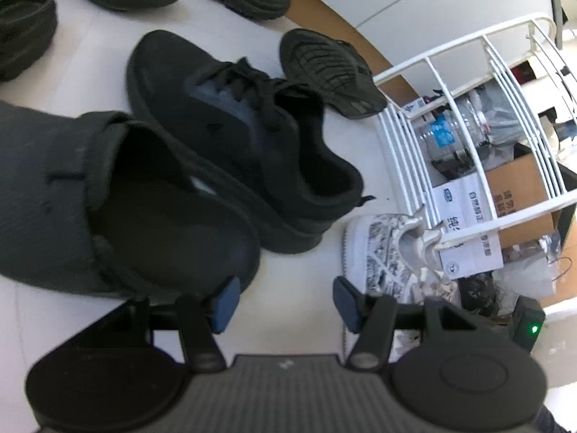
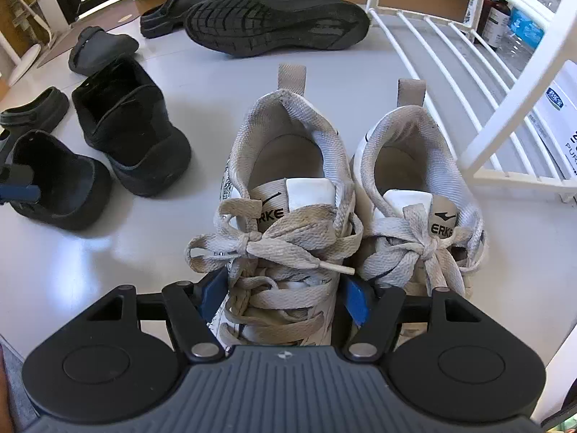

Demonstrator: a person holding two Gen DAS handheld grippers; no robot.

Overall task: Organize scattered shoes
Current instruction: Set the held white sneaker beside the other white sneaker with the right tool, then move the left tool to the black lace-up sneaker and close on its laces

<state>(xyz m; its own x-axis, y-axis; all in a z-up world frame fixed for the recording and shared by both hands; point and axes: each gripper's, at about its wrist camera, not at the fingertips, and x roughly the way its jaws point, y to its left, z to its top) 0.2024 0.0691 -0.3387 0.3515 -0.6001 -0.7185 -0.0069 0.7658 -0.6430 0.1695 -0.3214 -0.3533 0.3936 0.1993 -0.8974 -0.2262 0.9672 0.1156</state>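
Black shoes, six counted in the right wrist view, left and top of frame. Two white sneakers (image 2: 288, 195) centre-right beside rack (image 2: 479, 108). Left gripper (image 1: 285, 301) wide open, empty; right gripper (image 2: 285, 297) straddles left sneaker's laces, pads touching its sides.

The right gripper's (image 2: 285, 297) body is hiding the toe of the white ERKE sneaker (image 2: 288, 216) between its fingers. Beyond the left gripper's (image 1: 283, 297) fingers, a grey slipper (image 1: 25, 32) is running off the frame's edge, and box lettering (image 1: 465, 213) is blurring out.
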